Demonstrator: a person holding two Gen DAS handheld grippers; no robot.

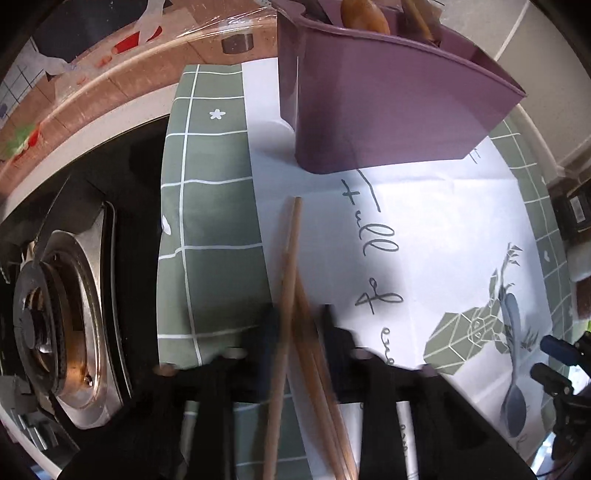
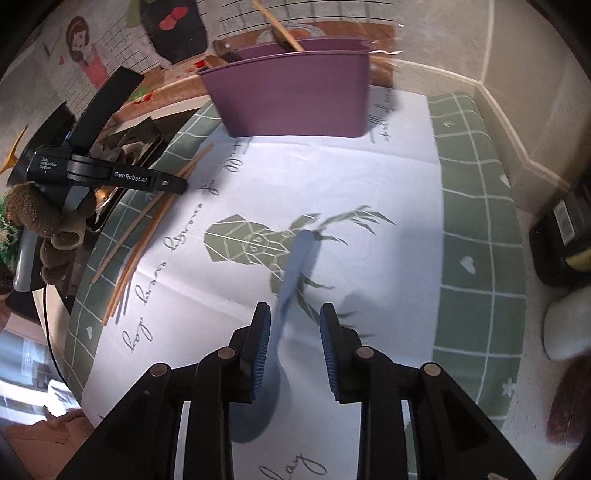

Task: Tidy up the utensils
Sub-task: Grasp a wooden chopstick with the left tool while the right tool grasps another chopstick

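A purple utensil holder stands at the back of the green-and-white mat and holds wooden utensils; it also shows in the right wrist view. Several wooden chopsticks lie between the fingers of my left gripper, which is open around them. They also show in the right wrist view, under the left gripper. A blue spoon lies on the mat between the open fingers of my right gripper, close to the left pad. The spoon also shows in the left wrist view.
A gas stove burner sits left of the mat. A dark bottle and a white object stand at the mat's right. A tiled wall runs behind the holder.
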